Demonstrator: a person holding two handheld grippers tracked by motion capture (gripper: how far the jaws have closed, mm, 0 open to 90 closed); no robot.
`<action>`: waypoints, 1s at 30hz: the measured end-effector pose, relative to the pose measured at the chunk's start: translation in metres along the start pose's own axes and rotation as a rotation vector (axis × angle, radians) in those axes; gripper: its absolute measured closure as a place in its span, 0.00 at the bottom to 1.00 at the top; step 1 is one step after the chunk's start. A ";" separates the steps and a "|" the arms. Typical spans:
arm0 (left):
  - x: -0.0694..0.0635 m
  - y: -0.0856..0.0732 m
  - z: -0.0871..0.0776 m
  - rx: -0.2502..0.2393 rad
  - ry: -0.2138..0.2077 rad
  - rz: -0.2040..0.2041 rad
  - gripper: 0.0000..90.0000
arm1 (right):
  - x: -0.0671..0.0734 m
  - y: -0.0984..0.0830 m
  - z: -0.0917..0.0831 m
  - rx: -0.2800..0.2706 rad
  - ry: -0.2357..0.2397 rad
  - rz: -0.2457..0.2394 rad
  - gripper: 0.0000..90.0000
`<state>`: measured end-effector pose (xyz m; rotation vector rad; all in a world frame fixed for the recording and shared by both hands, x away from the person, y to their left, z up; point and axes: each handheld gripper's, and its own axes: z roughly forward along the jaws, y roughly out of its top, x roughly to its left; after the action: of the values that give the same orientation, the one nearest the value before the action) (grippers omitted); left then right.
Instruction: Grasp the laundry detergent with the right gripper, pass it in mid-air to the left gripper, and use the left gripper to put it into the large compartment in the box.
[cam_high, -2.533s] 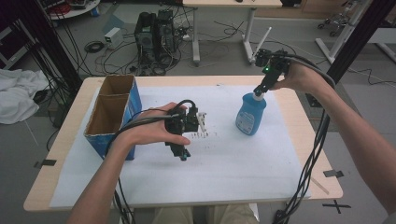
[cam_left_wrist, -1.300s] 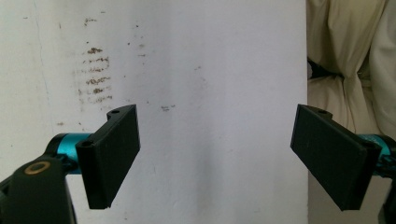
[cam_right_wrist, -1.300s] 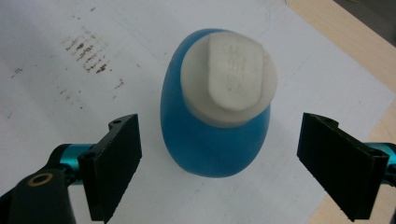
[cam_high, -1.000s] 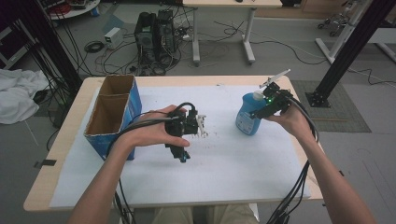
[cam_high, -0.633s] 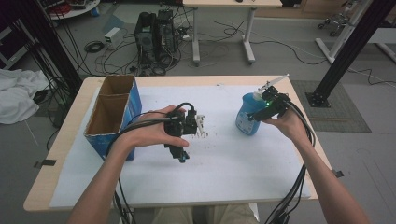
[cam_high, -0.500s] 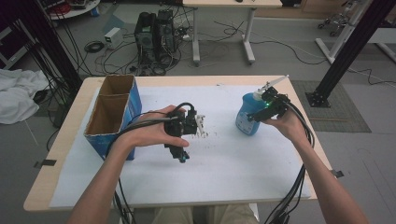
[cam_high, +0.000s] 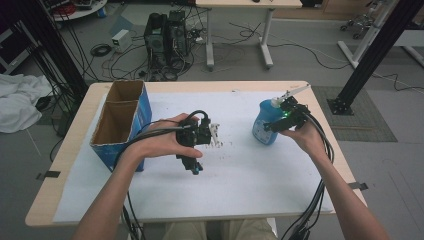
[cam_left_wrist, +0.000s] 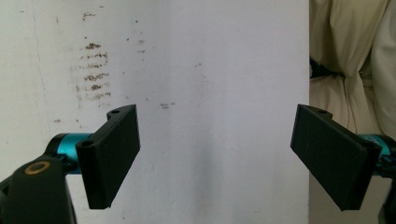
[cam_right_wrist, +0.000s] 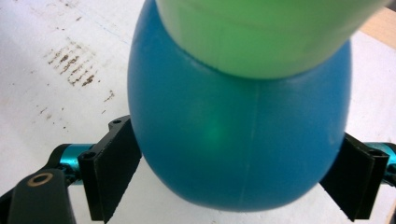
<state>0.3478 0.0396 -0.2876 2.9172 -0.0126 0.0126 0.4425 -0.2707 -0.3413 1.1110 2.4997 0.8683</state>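
Observation:
A blue bottle (cam_high: 264, 129) with a pale pump top stands upright on the white paper at the table's right. In the right gripper view its round blue body (cam_right_wrist: 233, 140) sits between the two black jaws, with the pale collar above. My right gripper (cam_high: 274, 125) is open and straddles the bottle from the right, its jaws spread wide at the bottle's flanks. The left gripper (cam_high: 193, 168) is held over the middle of the paper, pointing toward the table's near edge. In its own view the left gripper (cam_left_wrist: 215, 158) is open with only stained white paper between its jaws.
A blue cardboard box (cam_high: 120, 125) with two open compartments stands at the table's left. White paper (cam_high: 240, 185) covers most of the wooden tabletop, with brown smudges (cam_high: 220, 144) near the middle. Cables trail from both grippers toward the near edge.
My right gripper came down from above the bottle's top and toward its right side, and its jaws now straddle the body. The left hand and gripper have stayed put.

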 end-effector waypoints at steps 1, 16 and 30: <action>0.001 0.000 -0.001 0.005 0.007 0.007 0.18 | 0.000 0.000 0.000 -0.002 -0.001 -0.001 0.14; 0.001 -0.001 0.002 -0.003 0.002 -0.003 0.18 | 0.000 -0.002 0.002 -0.012 -0.002 0.003 0.15; 0.001 -0.001 0.002 -0.003 0.002 -0.004 0.18 | -0.001 -0.005 0.010 -0.032 -0.001 0.033 0.15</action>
<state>0.3488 0.0397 -0.2896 2.9141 -0.0068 0.0144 0.4447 -0.2705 -0.3523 1.1454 2.4637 0.9135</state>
